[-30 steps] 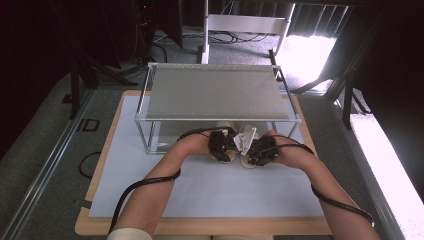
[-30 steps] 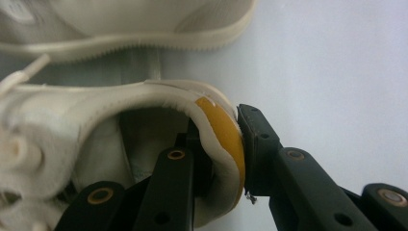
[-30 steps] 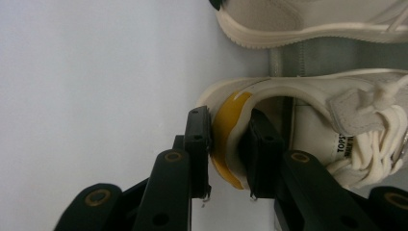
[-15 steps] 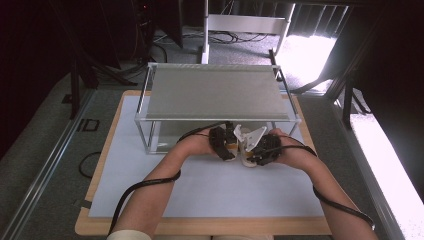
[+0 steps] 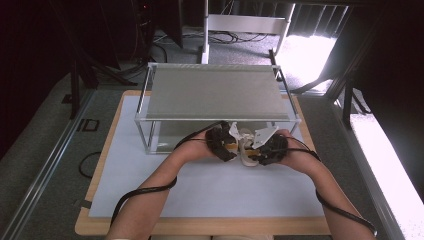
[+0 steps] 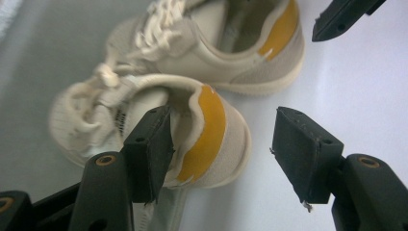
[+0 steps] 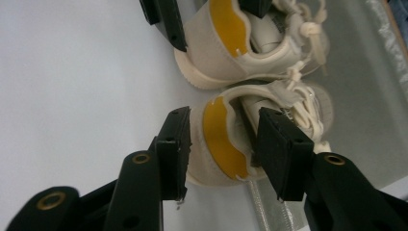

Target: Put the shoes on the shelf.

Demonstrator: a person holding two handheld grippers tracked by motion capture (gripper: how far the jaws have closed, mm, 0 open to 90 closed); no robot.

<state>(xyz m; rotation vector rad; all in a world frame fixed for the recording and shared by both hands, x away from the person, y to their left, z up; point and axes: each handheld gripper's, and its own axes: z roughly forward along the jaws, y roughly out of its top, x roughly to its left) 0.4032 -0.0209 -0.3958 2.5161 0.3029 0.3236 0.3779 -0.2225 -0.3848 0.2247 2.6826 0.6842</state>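
Two small cream shoes with yellow heel patches lie side by side on the white mat, toes under the shelf's front edge. My left gripper straddles the heel of the left shoe. One jaw sits inside the collar and the other stands clear of the heel; the jaws have just been opening. My right gripper straddles the heel of the right shoe, one jaw behind the heel and one in the opening. Its jaws have also just been opening. In the high view the left gripper and right gripper flank the pair.
A metal-framed shelf with a grey mesh top stands at the back of the white mat on a wooden board. Cables trail from both grippers along the forearms. Chair legs and stands are on the floor beyond.
Both grippers' jaws have opened around the shoe heels. The right hand has edged to the right, so the hands stand slightly farther apart with the shoes showing between them.
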